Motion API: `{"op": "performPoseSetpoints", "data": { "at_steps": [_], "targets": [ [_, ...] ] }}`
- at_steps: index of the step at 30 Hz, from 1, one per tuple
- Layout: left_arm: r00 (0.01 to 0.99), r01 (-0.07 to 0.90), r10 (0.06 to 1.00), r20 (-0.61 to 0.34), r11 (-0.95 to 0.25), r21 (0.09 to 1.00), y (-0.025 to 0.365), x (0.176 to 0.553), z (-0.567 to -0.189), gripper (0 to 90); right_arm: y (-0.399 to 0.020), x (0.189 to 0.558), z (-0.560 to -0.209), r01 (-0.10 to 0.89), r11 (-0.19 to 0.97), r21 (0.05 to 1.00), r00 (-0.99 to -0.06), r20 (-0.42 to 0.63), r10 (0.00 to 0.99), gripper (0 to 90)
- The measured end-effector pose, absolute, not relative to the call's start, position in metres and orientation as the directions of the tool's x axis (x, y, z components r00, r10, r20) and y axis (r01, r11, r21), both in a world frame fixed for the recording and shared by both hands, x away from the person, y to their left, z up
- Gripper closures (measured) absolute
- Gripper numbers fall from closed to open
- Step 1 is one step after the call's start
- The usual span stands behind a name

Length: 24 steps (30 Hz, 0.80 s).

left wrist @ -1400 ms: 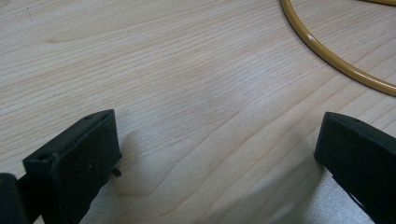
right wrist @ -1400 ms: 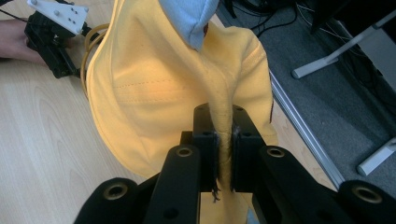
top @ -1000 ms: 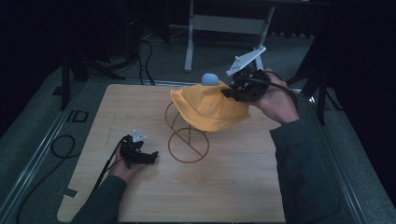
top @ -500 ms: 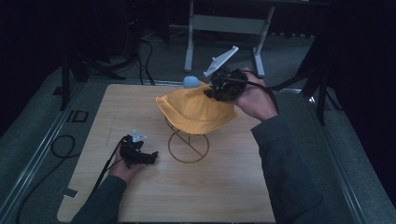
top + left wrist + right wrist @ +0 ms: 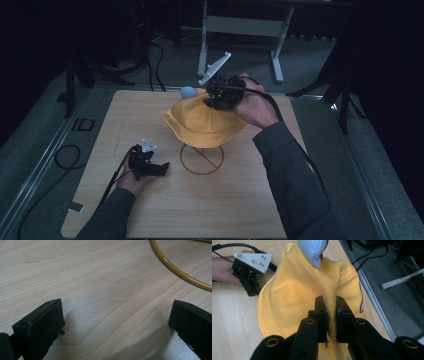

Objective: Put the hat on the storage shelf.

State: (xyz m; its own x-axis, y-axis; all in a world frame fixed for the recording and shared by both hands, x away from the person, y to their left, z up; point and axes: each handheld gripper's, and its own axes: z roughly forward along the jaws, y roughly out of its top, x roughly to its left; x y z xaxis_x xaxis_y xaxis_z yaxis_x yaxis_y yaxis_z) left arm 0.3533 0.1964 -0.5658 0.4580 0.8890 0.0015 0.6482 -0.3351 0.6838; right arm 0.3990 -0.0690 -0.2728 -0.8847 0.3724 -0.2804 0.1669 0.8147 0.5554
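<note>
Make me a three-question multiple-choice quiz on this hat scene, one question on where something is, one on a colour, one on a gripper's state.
1. Where does the left gripper rest?
A. on the wooden table, left of the ring base
B. on top of the hat
C. on the floor

2. What colour is the hat?
A. red
B. yellow
C. green

3. How do the right gripper's jaws stand?
A. wide open above the hat
B. shut with nothing between them
C. shut on a fold of the hat

Answers:
1 A: the high view shows it lying on the table beside the stand's ring base.
2 B: the fabric is yellow in the high view and the right gripper view.
3 C: the right gripper view shows a pinched ridge of yellow cloth between its two black jaws.
</note>
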Motion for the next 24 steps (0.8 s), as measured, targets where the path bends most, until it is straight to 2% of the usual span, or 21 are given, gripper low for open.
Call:
{"op": "performPoseSetpoints", "data": {
  "at_steps": [13,16,17,18,21,24],
  "targets": [
    [0.457,0.648,0.889,0.001,-0.334,0.685,0.196,0.353,-0.566,0.1,-0.049,0.399,-0.286,0.165,0.833,0.528,-0.899,-0.266,0.347,81.2],
    [0.459,0.648,0.889,0.001,-0.335,0.684,0.196,0.353,-0.566,0.1,-0.051,0.397,-0.284,0.153,0.830,0.537,-0.904,-0.263,0.337,69.3],
    [0.459,0.649,0.888,0.001,-0.336,0.682,0.196,0.353,-0.566,0.1,-0.051,0.397,-0.284,0.153,0.830,0.537,-0.904,-0.263,0.337,69.3],
    [0.459,0.649,0.888,0.002,-0.337,0.682,0.196,0.353,-0.566,0.1,-0.053,0.396,-0.280,0.150,0.811,0.566,-0.903,-0.255,0.345,61.2],
    [0.457,0.647,0.889,0.003,-0.335,0.685,0.196,0.353,-0.566,0.1,-0.057,0.394,-0.274,0.149,0.792,0.592,-0.901,-0.250,0.356,54.1],
    [0.456,0.646,0.890,0.003,-0.334,0.687,0.196,0.353,-0.566,0.1,-0.063,0.391,-0.267,0.150,0.781,0.606,-0.892,-0.258,0.372,51.0]
  ]
}}
